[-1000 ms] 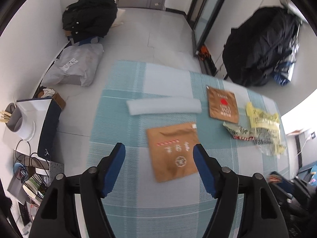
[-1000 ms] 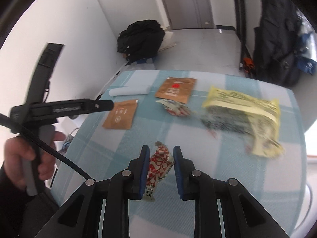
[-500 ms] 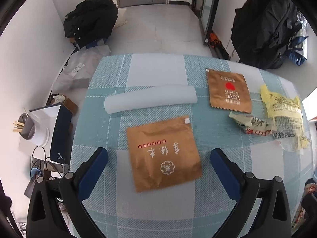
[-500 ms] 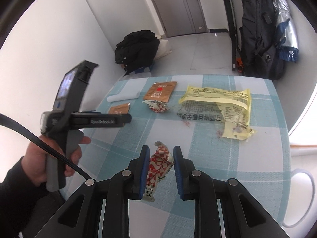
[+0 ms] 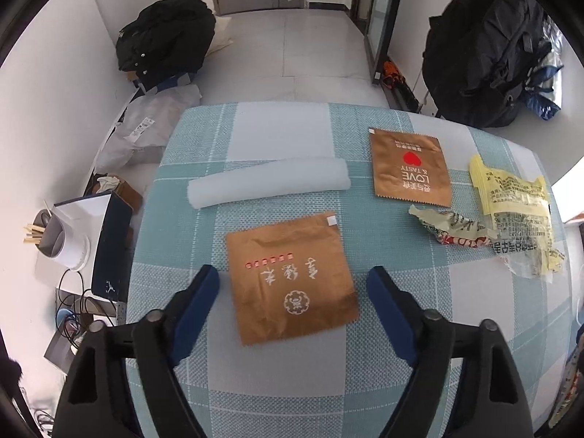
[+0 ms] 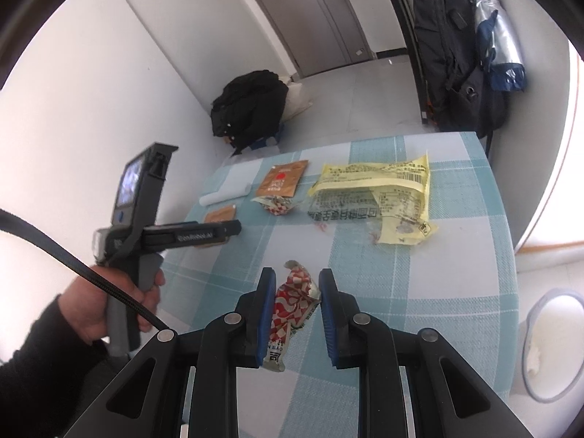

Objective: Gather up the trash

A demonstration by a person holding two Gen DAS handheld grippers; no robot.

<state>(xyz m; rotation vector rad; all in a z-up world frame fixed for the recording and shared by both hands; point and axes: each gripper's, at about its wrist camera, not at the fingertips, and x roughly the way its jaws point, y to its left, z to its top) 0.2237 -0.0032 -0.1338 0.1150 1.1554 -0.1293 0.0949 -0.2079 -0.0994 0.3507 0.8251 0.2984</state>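
A brown foil packet (image 5: 281,248) lies flat on the teal checked tablecloth (image 5: 284,383). My left gripper (image 5: 292,273) hovers over its near half, the jaws closing, one on each side of the packet without touching it. My right gripper (image 6: 297,277) is shut on a crumpled red-and-white wrapper (image 6: 292,306), held above the cloth. Farther off lie a second brown packet (image 5: 408,166), a white foam roll (image 5: 266,180), another crumpled wrapper (image 5: 452,228) and a torn yellow bag (image 5: 514,208).
A white bin with a grey rim (image 6: 547,346) stands on the floor off the table's right edge. A hand (image 6: 109,299) holds the left tool at the left of the right wrist view. Black bags (image 5: 164,36) sit on the floor beyond the table.
The left jaws spread wide, then narrowed, as the gripper came in over the brown packet. The right gripper drew back to the right with the wrapper, and the bin came into view.
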